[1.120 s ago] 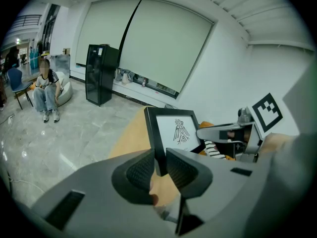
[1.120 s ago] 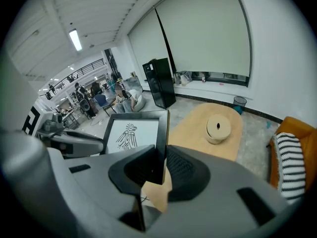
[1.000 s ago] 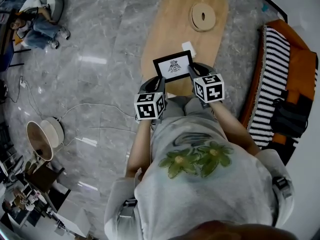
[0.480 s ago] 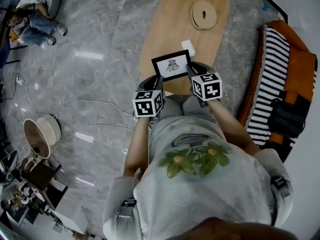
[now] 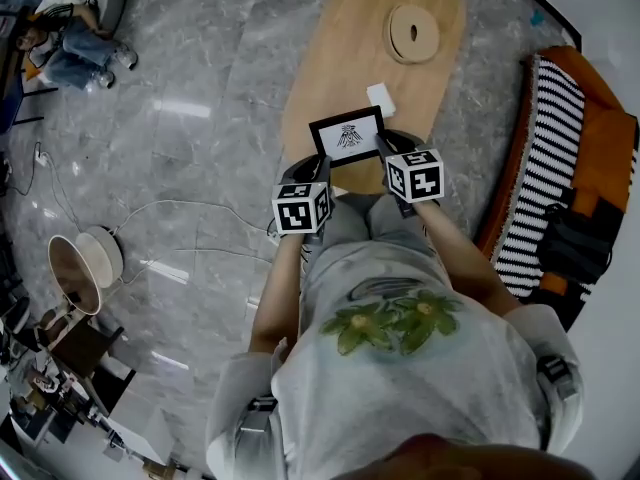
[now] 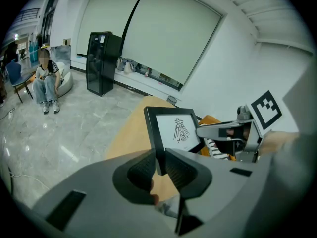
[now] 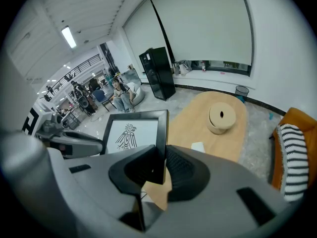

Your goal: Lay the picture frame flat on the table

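Note:
A black picture frame with a bird print hangs over the near end of the oval wooden table, its face turned up toward me. My left gripper is shut on the frame's left edge. The right gripper is shut on its right edge, and its jaws have just closed a little further on it. In the left gripper view the black border sits between the pads. The right gripper view shows the same grip between its pads. I cannot tell whether the frame's lower edge touches the table.
A round wooden disc and a small white card lie further along the table. An orange sofa with a striped cushion stands at the right. Cables cross the marble floor at the left. A person sits far off.
Both grippers have come down a little toward the table with the frame held between them. The grip on each edge looks the same.

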Action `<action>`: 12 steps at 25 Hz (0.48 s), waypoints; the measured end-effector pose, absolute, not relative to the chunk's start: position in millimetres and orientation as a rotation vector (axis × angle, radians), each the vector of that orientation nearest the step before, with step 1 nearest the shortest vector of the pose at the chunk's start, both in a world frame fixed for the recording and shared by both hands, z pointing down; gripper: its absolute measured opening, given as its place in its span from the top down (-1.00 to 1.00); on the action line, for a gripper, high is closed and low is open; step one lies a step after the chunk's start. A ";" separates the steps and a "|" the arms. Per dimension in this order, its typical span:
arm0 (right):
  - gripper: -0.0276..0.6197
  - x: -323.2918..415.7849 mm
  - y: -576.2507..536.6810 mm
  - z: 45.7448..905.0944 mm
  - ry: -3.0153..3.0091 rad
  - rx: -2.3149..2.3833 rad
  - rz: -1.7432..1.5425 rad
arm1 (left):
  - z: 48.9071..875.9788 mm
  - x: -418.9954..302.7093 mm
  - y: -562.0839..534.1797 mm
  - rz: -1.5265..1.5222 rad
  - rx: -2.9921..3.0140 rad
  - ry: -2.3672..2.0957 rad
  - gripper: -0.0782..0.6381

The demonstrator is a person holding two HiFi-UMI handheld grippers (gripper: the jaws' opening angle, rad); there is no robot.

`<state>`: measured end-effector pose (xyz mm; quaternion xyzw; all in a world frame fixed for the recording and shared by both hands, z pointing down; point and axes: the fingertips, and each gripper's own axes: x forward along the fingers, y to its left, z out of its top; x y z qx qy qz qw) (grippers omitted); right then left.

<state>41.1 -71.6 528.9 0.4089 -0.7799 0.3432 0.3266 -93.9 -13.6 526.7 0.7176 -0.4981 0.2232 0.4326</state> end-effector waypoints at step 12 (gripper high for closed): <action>0.68 50.6 -70.7 559.2 -1.990 1.067 0.945 | 558.6 -86.3 -15.3 0.579 1.749 -1.215 0.58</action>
